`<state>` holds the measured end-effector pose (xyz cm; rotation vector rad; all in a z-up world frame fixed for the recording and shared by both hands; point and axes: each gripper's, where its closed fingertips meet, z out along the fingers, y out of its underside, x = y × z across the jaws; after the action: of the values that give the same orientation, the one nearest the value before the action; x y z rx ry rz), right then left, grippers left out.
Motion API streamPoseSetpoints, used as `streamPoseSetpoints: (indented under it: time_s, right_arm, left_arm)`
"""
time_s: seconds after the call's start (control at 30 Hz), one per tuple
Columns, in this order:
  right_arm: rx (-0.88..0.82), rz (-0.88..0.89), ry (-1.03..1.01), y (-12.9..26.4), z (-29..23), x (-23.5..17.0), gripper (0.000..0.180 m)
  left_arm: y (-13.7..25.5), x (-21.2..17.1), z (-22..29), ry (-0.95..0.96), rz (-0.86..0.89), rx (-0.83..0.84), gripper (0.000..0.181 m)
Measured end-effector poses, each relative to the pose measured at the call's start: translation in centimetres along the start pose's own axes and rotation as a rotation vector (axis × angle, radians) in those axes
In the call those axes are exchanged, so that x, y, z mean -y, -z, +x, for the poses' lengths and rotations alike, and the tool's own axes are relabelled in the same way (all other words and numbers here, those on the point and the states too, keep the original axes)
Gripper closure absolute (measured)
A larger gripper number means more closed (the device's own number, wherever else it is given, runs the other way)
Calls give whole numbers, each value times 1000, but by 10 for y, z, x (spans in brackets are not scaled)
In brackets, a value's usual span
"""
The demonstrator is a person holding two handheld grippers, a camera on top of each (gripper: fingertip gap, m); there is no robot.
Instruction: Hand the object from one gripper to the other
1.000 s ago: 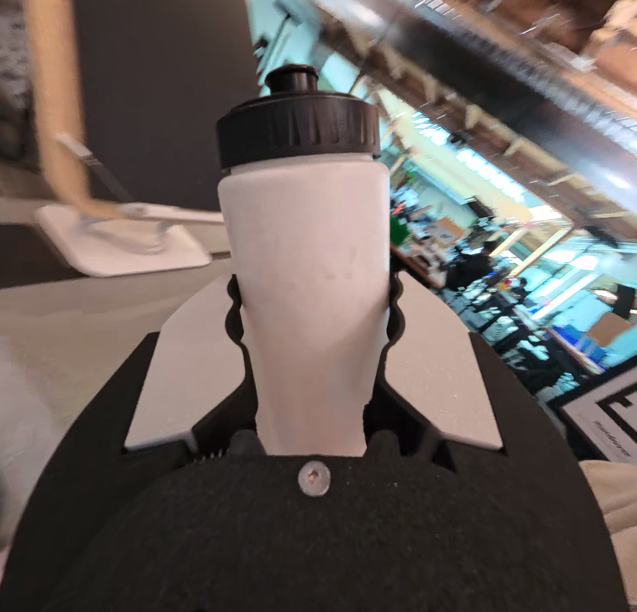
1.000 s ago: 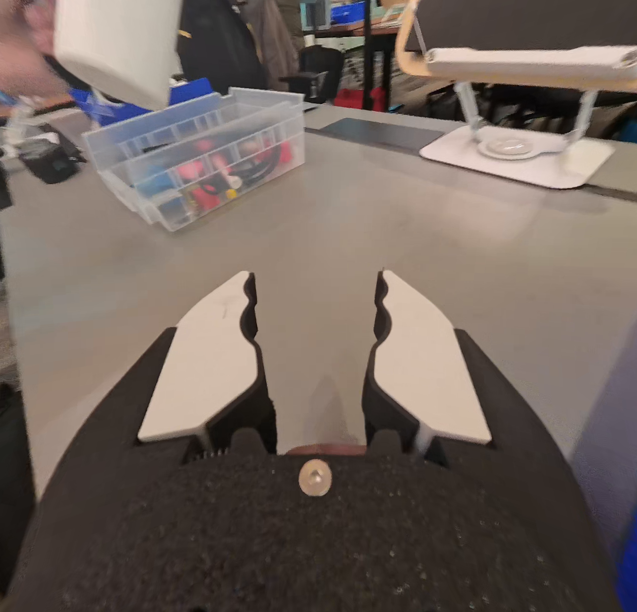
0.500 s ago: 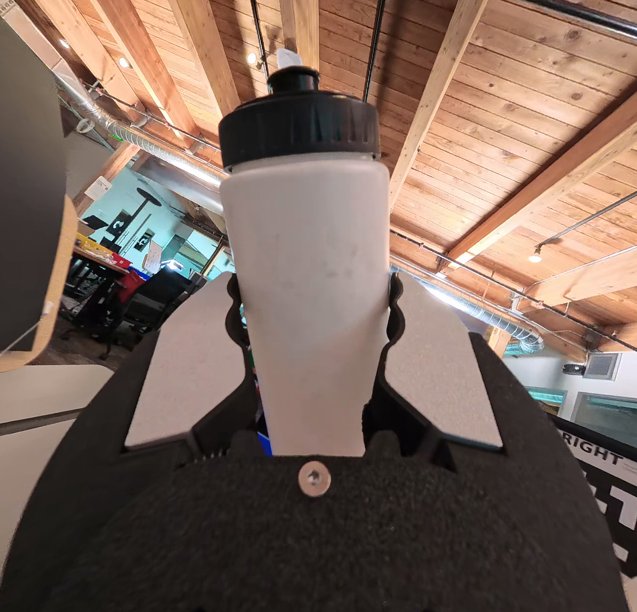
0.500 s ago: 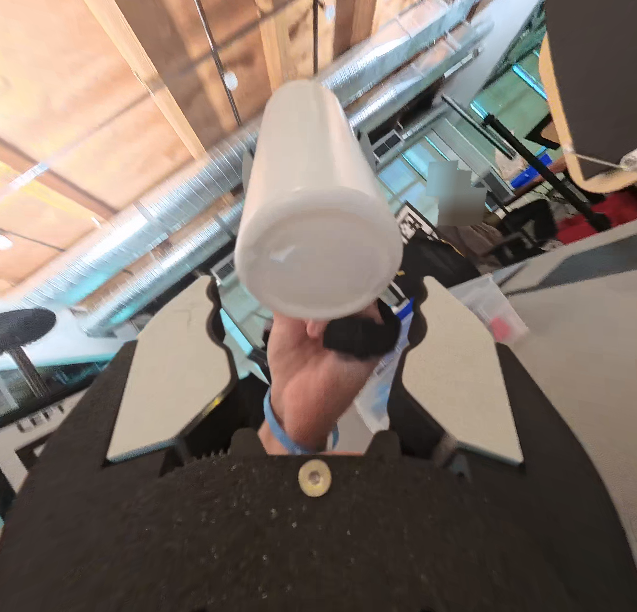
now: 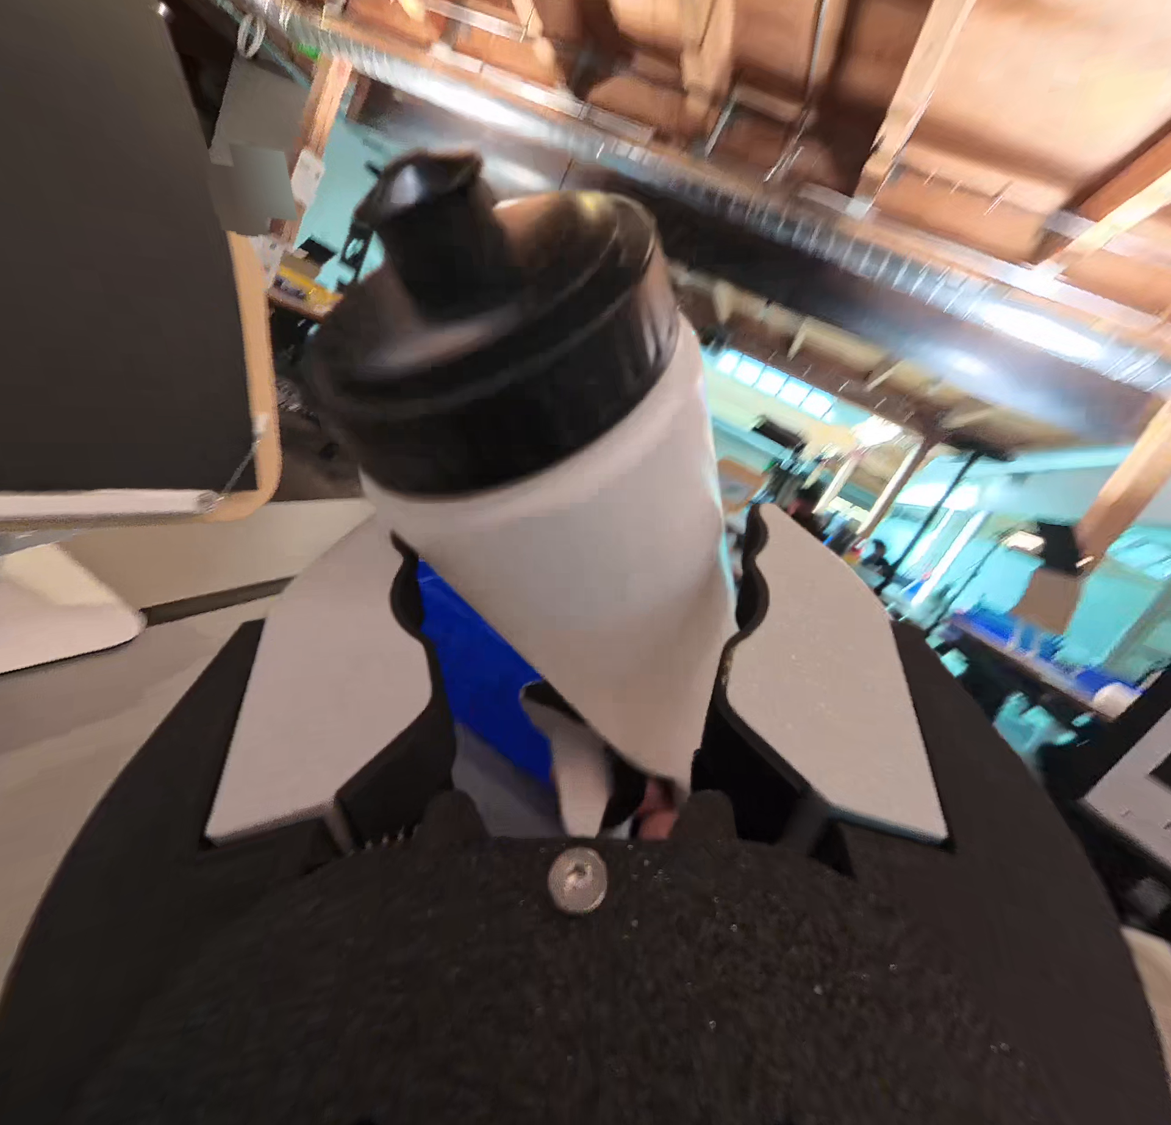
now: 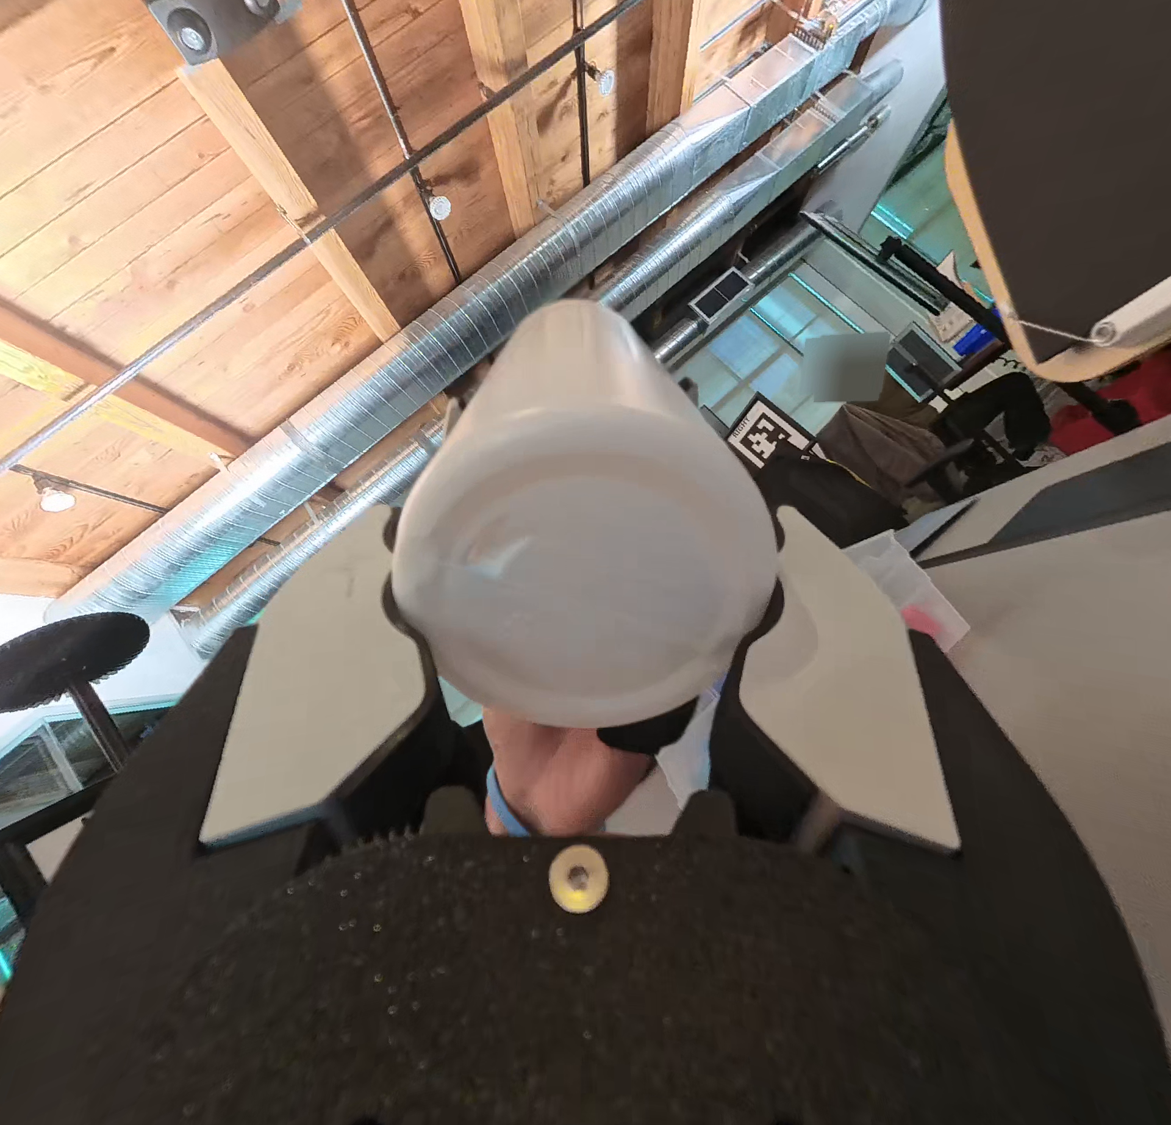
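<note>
A white squeeze bottle with a black cap stands tilted between the fingers of my left gripper. Its jaws are open: a gap shows beside the left finger, and the bottle leans on the right finger. In the right wrist view the bottle's round base fills the space between the fingertips of my right gripper and touches both. A hand shows below the base. Both grippers are raised and point up toward the ceiling.
A dark panel with a tan rim on a white stand is at the left, and at the upper right in the right wrist view. The grey table holds a clear plastic box. A black stool stands at the left. The tips of one gripper are about 8 centimeters away from the tips of the other.
My left gripper's jaws have widened and the bottle now tilts left in them. The bottle's base has come between my right gripper's fingertips. The left view has swung down.
</note>
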<state>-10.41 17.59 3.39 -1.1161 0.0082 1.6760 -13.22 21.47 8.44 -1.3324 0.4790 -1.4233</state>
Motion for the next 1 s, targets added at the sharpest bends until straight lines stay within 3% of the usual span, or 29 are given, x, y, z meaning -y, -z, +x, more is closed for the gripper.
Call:
streamPoseSetpoints:
  time_s: [0.23,0.4,0.57,0.77,0.83,1.0]
  right_arm:
    - [-54,-46,34,12,7,5,76]
    - [-92,-153,78,7,10,-9,76]
    - [-148,-282,149,3,15,-30,75]
    - [-169,-339,211,1,14,-39,75]
    - [-159,-351,209,1,12,-42,75]
    - [-145,-374,249,4,8,-45,75]
  left_arm:
    - [56,-9,-25,-387,-366,295,68]
    - [94,-9,-35,-911,-663,536,64]
    - [103,-16,-33,-1282,-936,555,66]
    - [108,-55,-38,-1435,-1209,478,66]
    - [107,-68,-44,-1426,-1241,476,66]
    - [107,-100,-52,-1350,-1268,428,84]
